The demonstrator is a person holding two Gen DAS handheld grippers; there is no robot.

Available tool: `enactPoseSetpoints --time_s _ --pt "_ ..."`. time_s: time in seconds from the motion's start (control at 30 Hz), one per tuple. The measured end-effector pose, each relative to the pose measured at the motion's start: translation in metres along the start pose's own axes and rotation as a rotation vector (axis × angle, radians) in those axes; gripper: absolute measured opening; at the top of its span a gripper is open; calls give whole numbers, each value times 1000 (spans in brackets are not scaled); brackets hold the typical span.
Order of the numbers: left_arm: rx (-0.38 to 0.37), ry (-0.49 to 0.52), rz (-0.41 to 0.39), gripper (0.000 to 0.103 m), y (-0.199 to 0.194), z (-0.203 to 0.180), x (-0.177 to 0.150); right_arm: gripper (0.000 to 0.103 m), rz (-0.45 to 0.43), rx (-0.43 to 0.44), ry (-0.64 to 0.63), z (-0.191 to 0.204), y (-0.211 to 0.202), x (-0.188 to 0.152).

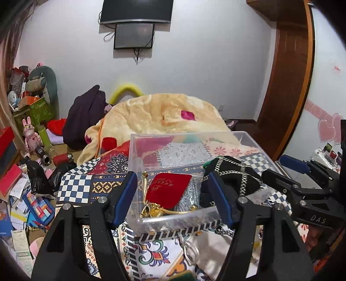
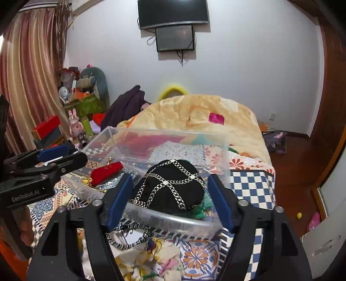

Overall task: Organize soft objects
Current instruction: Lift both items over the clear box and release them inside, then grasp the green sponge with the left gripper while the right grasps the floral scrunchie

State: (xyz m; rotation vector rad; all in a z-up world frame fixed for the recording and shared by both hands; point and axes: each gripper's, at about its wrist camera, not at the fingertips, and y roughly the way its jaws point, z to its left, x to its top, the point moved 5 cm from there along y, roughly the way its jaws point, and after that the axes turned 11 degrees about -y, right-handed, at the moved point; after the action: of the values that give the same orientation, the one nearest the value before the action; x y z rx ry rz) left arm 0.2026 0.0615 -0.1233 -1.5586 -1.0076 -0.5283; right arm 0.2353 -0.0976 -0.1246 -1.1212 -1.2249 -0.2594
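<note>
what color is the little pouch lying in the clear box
Red, with gold lettering, and gold tassels at its mouth. The pouch shows best in the left wrist view.

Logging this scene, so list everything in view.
Clear box: one, on the patterned bedspread.
Red pouch: one, inside the box.
Silver pouch: one, under the red pouch.
Black bag: one, silver chains, over the box's near edge.
Green fabric: one, under the black bag.
Blanket: one, cream, behind the box.
Screens: two, black, on the wall.
Left gripper: jaws open.
Right gripper: jaws open.
</note>
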Motion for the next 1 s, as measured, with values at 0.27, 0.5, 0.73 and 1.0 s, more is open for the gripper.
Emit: enactPoseSetpoints --time_s 0.27,0.5,0.73,1.0 --pt "-24 19 -17 78 -28 -1 -17 82 -16 2 17 -3 -21 -15" --pt "-1 47 29 79 -33 0 -48 82 42 64 34 9 -21 -43" --pt "7 35 118 79 -25 7 -87 82 110 122 20 29 -10 -70" --pt "30 28 164 79 -23 14 -116 82 171 133 16 36 0 -91"
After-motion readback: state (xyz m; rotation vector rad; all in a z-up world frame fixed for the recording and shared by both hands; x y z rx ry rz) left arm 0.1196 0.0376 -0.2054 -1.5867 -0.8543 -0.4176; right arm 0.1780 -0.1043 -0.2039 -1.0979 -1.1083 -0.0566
